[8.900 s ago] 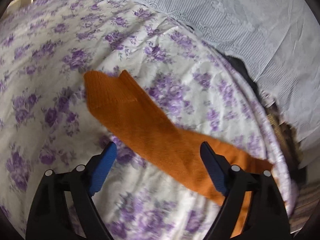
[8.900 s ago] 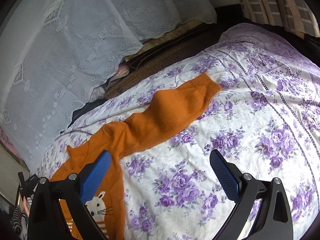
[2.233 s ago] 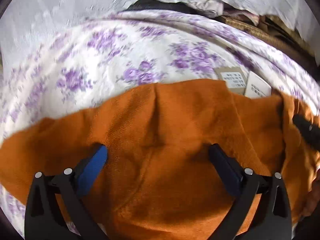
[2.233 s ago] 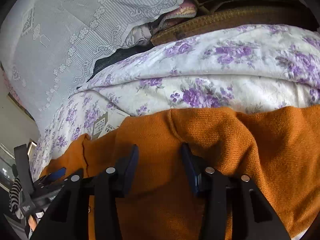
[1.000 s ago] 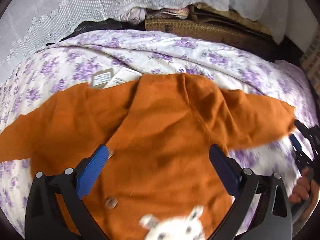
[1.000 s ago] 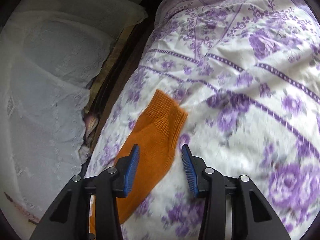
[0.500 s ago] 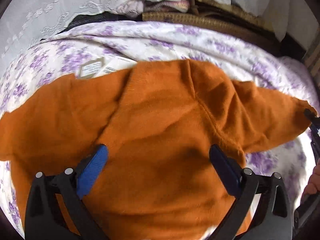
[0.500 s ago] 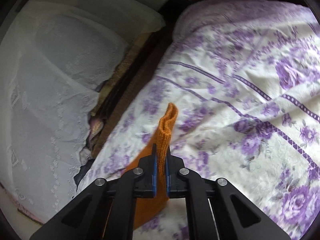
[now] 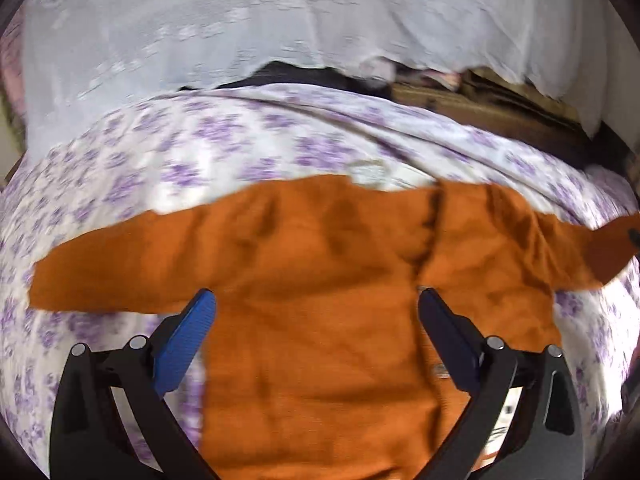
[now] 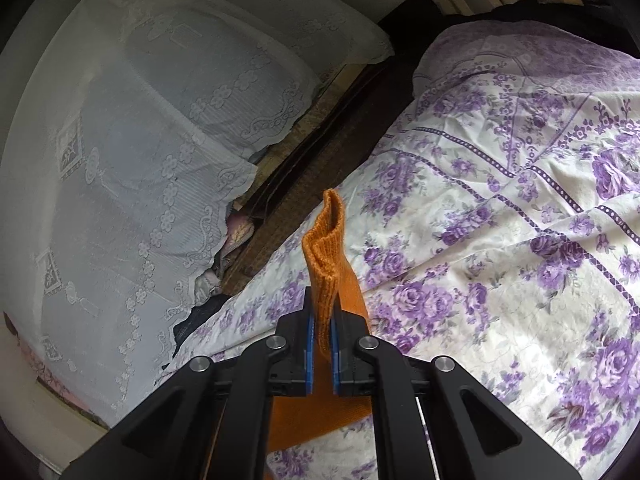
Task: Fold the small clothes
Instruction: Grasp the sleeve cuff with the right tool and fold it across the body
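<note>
The left wrist view is smeared by motion, so we cannot read the weave of the orange sweater (image 9: 320,300) there, nor the pale tags (image 9: 372,172) peeking out past its far edge. The sweater's lower part runs out of the bottom of that picture, and its right sleeve tip is cut off at the right rim. In the right wrist view we see only the sleeve cuff (image 10: 326,252) and a strip of orange below the fingers; the rest of the garment is hidden behind the tool.

The left gripper (image 9: 316,312) tilts down over the sweater's body, its jaws spread wide, blue pads on either side and nothing between them. Whether the fingertips touch the cloth we cannot tell. The right gripper (image 10: 322,320) points along the bed at a shallower tilt, its jaws pinching the ribbed cuff, which stands up folded and lifted off the bedsheet (image 10: 500,260).

The sweater is knitted and lies spread on the bed, sleeves out to both sides. The sheet is cream cotton printed with purple roses and dotted stripes, lightly creased. A white lace curtain (image 10: 160,140) with flower edging hangs beyond the bed.
</note>
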Action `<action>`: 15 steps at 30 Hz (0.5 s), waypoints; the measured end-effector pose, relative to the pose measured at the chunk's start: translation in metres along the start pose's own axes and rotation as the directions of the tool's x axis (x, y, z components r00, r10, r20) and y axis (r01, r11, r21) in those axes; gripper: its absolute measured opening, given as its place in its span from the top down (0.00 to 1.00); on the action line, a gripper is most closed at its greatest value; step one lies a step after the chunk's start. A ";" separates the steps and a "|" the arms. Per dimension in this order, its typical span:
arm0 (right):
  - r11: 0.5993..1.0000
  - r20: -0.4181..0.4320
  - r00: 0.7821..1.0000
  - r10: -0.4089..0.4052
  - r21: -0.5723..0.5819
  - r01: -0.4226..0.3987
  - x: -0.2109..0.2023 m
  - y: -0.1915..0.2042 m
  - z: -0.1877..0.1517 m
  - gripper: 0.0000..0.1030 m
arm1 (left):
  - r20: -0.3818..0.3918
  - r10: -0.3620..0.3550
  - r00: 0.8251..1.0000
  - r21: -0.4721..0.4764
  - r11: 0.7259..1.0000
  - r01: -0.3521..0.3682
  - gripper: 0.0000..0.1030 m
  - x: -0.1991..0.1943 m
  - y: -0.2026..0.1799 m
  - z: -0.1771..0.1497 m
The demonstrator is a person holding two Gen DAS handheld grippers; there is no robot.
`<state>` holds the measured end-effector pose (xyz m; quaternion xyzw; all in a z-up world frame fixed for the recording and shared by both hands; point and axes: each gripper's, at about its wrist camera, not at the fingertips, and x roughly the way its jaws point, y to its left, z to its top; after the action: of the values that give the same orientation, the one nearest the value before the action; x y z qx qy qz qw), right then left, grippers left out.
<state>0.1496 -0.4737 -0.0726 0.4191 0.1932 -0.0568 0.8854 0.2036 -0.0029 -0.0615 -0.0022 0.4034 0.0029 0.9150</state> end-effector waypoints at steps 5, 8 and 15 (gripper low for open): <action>0.999 -0.022 0.999 0.032 -0.033 -0.033 -0.001 0.014 -0.007 0.93 | -0.020 0.047 0.999 -0.049 0.998 -0.048 0.04 0.009 0.048 -0.005; 0.997 -0.037 0.998 0.051 -0.055 -0.053 -0.002 0.026 -0.012 0.93 | -0.013 0.163 0.987 0.002 0.987 -0.163 0.04 0.019 0.073 -0.017; 0.988 -0.057 0.995 0.078 -0.126 -0.084 -0.005 0.062 -0.033 0.93 | -0.092 0.146 0.985 -0.149 0.976 -0.158 0.04 0.044 0.127 -0.026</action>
<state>0.1512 -0.4088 -0.0451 0.3700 0.2022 0.0028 0.9067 0.2129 0.1237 -0.1118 -0.0430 0.4373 0.1043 0.8922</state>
